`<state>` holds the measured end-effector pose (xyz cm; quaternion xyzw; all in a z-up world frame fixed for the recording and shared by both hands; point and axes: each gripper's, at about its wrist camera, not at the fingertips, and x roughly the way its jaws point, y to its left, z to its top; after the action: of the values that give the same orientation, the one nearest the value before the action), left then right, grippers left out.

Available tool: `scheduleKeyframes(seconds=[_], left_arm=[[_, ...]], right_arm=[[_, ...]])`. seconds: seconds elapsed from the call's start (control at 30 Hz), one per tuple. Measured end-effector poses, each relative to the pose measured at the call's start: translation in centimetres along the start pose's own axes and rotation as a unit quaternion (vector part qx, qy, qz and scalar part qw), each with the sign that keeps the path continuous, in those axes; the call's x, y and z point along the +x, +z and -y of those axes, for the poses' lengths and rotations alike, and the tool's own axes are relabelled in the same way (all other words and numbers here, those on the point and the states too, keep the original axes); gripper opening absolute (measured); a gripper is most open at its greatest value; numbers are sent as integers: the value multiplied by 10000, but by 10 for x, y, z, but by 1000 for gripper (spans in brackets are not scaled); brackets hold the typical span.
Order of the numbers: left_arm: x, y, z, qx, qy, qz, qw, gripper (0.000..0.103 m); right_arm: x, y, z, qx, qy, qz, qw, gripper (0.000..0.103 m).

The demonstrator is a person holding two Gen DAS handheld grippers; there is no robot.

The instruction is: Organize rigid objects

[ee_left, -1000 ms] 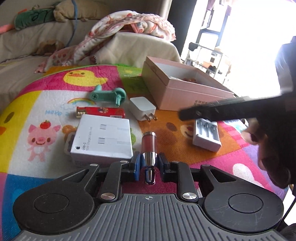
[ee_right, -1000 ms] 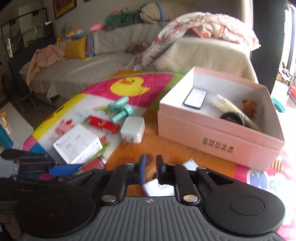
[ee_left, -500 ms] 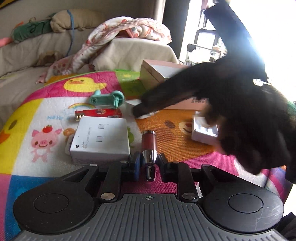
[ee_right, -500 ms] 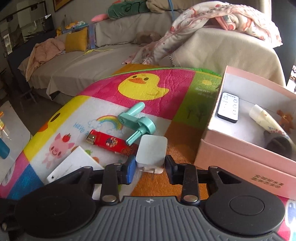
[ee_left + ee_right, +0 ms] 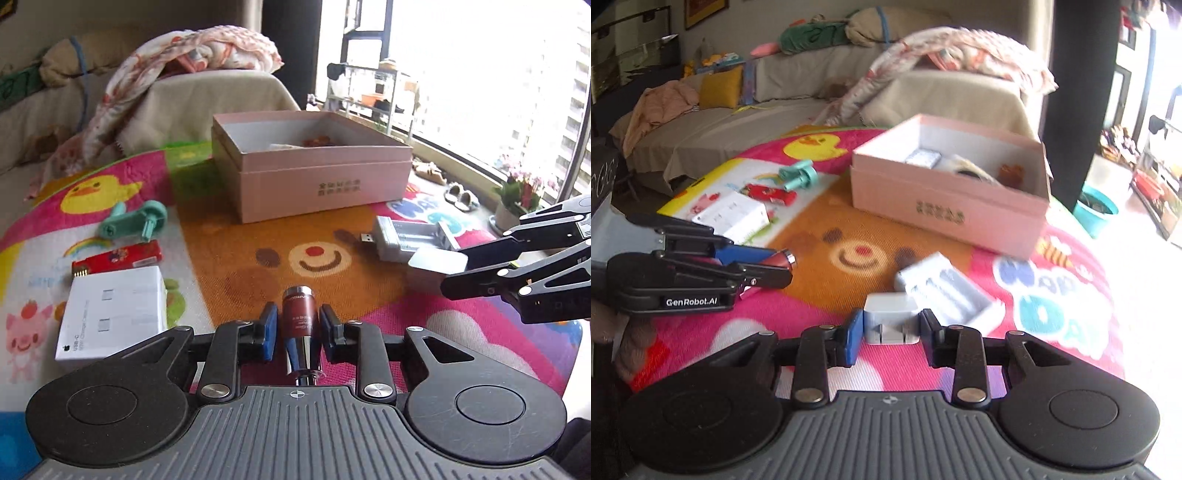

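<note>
My left gripper point(image 5: 298, 314) has a dark red bottle point(image 5: 298, 317) with a chrome cap between its blue pads. The jaws are opening, and the pads are still at the bottle's sides, above the mat. Seen from the right wrist, the left gripper point(image 5: 775, 266) hovers at the left with the bottle point(image 5: 781, 258) at its tips. My right gripper point(image 5: 891, 326) is shut on a white plug-in charger point(image 5: 891, 317). In the left wrist view the right gripper point(image 5: 454, 273) comes in from the right with the charger point(image 5: 437, 264). The open pink box point(image 5: 325, 184) point(image 5: 945, 206) stands behind.
A white battery charger point(image 5: 410, 236) point(image 5: 945, 291) lies just beyond the right gripper. At the mat's left lie a white cable box point(image 5: 110, 314), a red flat piece point(image 5: 118, 258) and a teal tool point(image 5: 136, 219). A sofa with a blanket point(image 5: 184, 55) stands behind.
The right gripper, with nothing in it a second ago, took hold of the white plug-in charger and carried it right, beside the battery charger. The left gripper swung right with the bottle.
</note>
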<state>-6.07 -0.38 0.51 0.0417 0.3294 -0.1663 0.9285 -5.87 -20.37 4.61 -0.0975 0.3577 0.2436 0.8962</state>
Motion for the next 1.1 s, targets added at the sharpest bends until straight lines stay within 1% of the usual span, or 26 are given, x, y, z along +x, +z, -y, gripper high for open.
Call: scheduleKeyframes(seconds=[0.07, 0.13, 0.23, 0.3, 0.4, 0.47, 0.53, 0.6, 0.63, 0.67, 0.7, 0.8, 0.93, 1.0, 1.07, 1.1], left_arm=[[0, -1, 4, 99, 60, -32, 9999, 30], [0, -1, 3, 56, 51, -51, 10000, 29], [-2, -1, 2, 57, 76, -88, 9999, 29], [-3, -1, 3, 69, 122, -115, 9998, 29], [-4, -1, 3, 41, 140, -136, 9998, 29], [-4, -1, 3, 10, 129, -128, 9998, 29], [-4, -2, 2, 4, 125, -115, 9999, 29], [-5, -3, 2, -1, 123, -99, 9999, 29], [-5, -3, 2, -4, 124, -91, 9999, 29], [-5, -3, 2, -6, 126, -84, 9999, 29], [-5, -3, 2, -7, 129, -80, 9999, 29], [-6, -4, 3, 1, 128, -102, 9999, 29], [-10, -4, 2, 1, 69, -170, 9998, 28], [-12, -5, 0, -20, -52, -193, 9998, 28], [-12, -5, -6, -188, -148, -178, 9996, 27], [-11, -4, -8, -287, -167, -168, 9993, 24]], right_arm=[[1, -8, 3, 30, -18, -55, 10000, 33], [2, -14, 4, 66, 17, -79, 9999, 34], [1, -12, 9, 231, 141, 18, 9996, 45], [-1, -9, 16, 462, 137, 190, 9987, 61], [-1, -7, 25, 843, -44, 353, 9958, 63], [5, -7, 33, 1223, -211, 321, 9918, 64], [16, -8, 43, 1761, -306, 207, 9837, 67], [25, -7, 49, 2203, -141, 191, 9752, 75], [29, -5, 49, 2320, -63, 240, 9724, 77], [33, -1, 47, 2317, -34, 275, 9724, 81], [39, 3, 45, 2270, -41, 252, 9736, 82], [57, 16, 35, 1984, -274, 193, 9795, 85], [76, 31, 17, 1217, -772, -11, 9896, 85], [82, 33, 9, 851, -915, -91, 9921, 85], [81, 32, 6, 706, -916, -51, 9933, 84], [79, 32, 8, 709, -859, -51, 9938, 83]])
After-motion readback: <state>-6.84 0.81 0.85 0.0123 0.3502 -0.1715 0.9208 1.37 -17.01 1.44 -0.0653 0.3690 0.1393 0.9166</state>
